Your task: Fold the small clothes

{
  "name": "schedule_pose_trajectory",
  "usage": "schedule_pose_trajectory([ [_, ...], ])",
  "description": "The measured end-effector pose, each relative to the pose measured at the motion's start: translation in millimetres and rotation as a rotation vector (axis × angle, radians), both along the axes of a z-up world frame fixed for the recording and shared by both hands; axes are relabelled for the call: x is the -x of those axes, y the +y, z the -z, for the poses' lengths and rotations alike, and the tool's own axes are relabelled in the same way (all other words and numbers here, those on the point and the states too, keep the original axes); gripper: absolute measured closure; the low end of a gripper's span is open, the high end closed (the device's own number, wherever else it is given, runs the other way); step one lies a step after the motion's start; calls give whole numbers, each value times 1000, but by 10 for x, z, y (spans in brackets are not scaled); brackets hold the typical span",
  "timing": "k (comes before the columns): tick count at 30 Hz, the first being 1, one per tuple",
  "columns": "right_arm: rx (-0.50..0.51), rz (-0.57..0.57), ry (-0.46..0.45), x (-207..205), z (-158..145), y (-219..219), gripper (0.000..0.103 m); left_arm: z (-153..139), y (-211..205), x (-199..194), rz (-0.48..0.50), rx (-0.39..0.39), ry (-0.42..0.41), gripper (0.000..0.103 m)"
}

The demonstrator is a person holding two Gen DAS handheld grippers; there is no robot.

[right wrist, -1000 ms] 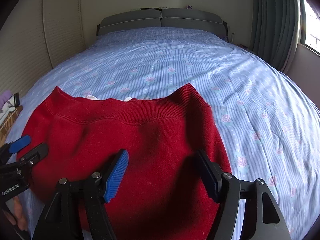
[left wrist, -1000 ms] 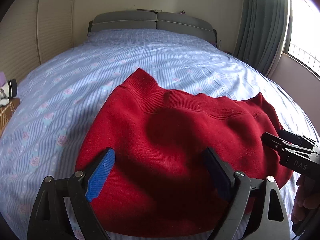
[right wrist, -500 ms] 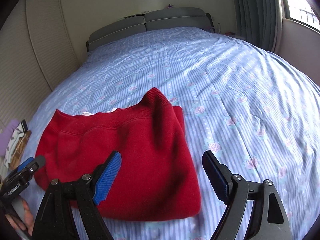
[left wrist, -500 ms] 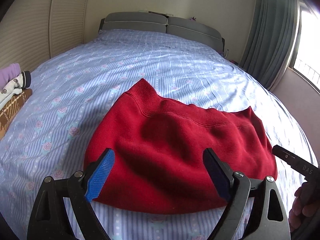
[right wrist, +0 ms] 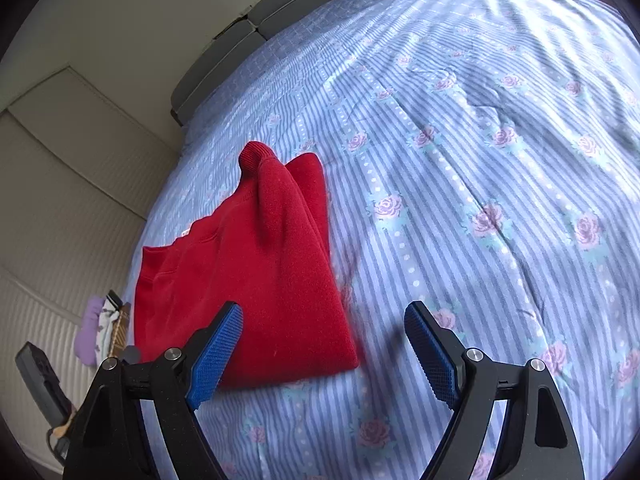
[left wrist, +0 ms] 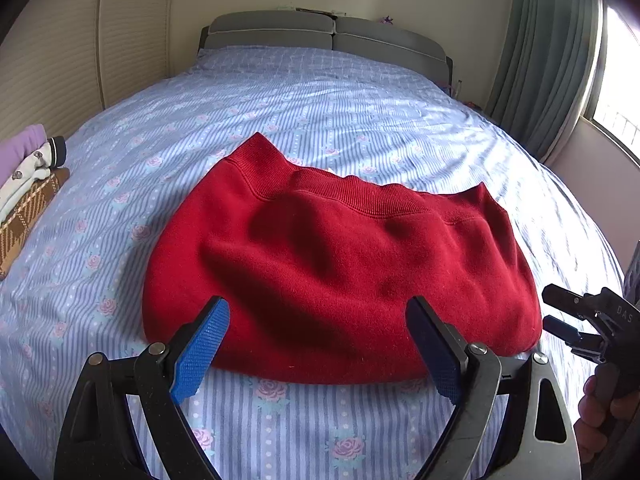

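A red knit garment lies folded on the bed, its ribbed hem toward the headboard. My left gripper is open and empty, hovering just above and in front of the garment's near edge. My right gripper is open and empty, off the garment's right side and rolled to one side; the garment lies left of it. The right gripper also shows in the left wrist view by the garment's right corner, held in a hand.
The bed has a blue striped floral cover and a grey headboard. A stack of folded clothes lies at the bed's left edge. Curtains and a window stand at the right.
Both grippers pulled back from the garment and let it lie. The right gripper swung out to the right and rolled; the left rose and drew back.
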State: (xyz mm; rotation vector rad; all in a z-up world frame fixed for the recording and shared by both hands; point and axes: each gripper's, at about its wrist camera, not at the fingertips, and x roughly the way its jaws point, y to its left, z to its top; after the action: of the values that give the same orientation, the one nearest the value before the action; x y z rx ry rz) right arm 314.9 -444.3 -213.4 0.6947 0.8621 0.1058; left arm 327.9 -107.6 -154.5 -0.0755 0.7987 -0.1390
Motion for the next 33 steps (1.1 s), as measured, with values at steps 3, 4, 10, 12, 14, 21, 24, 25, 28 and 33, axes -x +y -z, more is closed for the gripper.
schedule_pose_trajectory([
  [3,-41,-59,4,-245,16,-48,19,-34,-47,-107,-4,-7,-3,13],
  [4,-47,-82,5,-328,20,-52,19,-46,-60,-149,-8,-8,-7,13],
  [10,-25,-166,49,-743,139,7,24,-43,-86,-359,-25,-8,1,13],
  [12,-34,-192,63,-818,214,32,27,-28,-79,-400,-26,-9,6,13],
  [14,-43,-214,44,-866,255,67,27,2,-75,-424,-25,-16,10,13],
  [21,-95,-309,27,-1026,338,237,37,194,-168,-390,8,-41,28,13],
  [24,-126,-340,29,-1053,329,301,50,323,-230,-438,23,-77,41,12],
  [25,-137,-342,31,-1044,326,332,52,373,-246,-464,25,-92,46,11],
  [28,-159,-337,33,-1002,298,353,66,497,-273,-551,24,-138,59,3],
  [33,-121,-318,26,-904,80,418,76,487,-283,-594,19,-148,62,2],
])
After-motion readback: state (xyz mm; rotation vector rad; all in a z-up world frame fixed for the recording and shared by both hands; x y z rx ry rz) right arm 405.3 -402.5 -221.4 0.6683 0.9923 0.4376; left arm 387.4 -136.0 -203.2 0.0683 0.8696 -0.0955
